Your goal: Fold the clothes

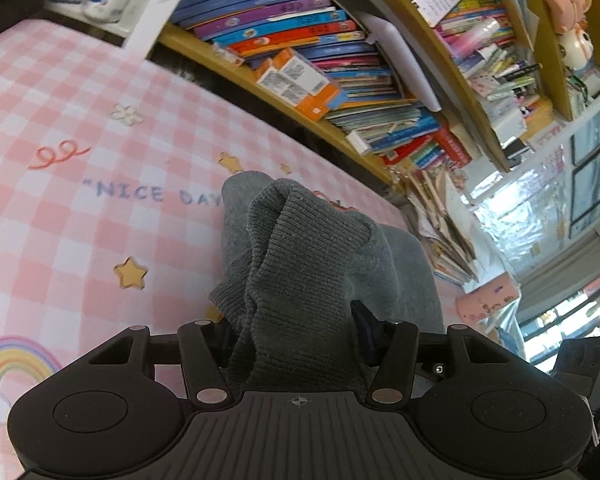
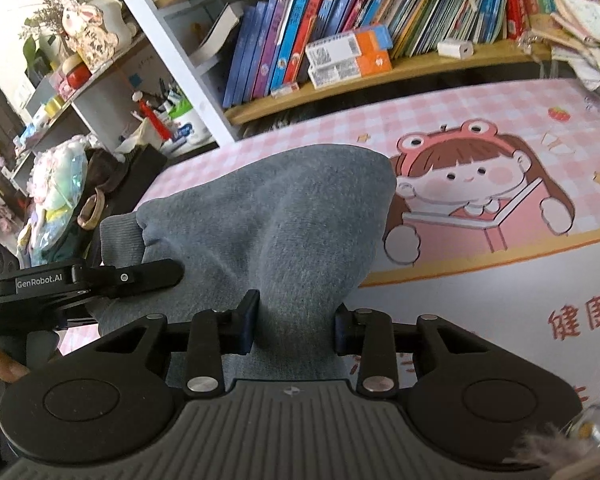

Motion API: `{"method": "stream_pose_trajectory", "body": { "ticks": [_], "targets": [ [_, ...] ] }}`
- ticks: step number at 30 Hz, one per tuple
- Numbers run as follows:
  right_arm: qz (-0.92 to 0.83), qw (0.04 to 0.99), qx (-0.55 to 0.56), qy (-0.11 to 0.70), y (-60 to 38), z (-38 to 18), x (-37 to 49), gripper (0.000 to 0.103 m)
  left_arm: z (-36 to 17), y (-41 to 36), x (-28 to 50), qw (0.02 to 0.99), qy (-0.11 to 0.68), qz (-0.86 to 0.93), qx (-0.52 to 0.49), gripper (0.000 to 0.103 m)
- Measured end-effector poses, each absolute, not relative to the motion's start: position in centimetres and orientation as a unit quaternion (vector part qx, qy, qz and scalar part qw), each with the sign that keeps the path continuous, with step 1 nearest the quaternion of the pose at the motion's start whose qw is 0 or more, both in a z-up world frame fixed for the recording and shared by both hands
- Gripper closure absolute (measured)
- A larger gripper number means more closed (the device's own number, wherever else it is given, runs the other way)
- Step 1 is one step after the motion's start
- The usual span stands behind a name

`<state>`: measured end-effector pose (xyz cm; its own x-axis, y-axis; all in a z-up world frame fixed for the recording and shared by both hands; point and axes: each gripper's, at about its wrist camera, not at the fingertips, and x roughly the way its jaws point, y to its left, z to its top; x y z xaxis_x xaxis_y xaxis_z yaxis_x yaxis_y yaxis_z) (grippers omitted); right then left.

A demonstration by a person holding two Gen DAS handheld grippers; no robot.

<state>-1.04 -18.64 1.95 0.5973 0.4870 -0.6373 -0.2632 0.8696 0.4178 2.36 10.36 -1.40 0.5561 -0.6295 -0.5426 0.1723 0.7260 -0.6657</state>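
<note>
A grey sweatshirt [image 2: 268,208] lies partly lifted off a pink checked mat [image 2: 480,108]. In the right wrist view my right gripper [image 2: 296,324] is shut on a fold of its smooth grey cloth, which rises in a taut ridge from the pads. In the left wrist view my left gripper [image 1: 296,328] is shut on the bunched ribbed hem [image 1: 292,248], which fills the gap between the fingers and hides the left pad. One black finger [image 2: 148,276] of the left gripper also shows in the right wrist view, lying against the garment's left edge.
A wooden shelf [image 2: 420,64] packed with books runs along the mat's far edge, with an orange and white box [image 2: 348,58] on it. Bags and trinkets [image 2: 56,192] crowd the left side. A person's hand [image 2: 0,368] shows at the lower left.
</note>
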Motion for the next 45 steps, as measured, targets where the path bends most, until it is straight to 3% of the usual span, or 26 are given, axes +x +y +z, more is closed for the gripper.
{"method": "stream_pose_trajectory", "body": {
  "ticks": [16, 45],
  "targets": [
    [0.225, 0.895, 0.118, 0.365, -21.1, 4.0, 4.3, 0.071, 0.5, 7.5, 7.1, 0.844, 0.391, -0.237, -0.28, 0.05],
    [0.275, 0.886, 0.105, 0.359, -22.9, 1.1, 22.9, 0.071, -1.0, 3.7, 21.2, 0.873, 0.372, -0.177, -0.262, 0.05]
  ]
}}
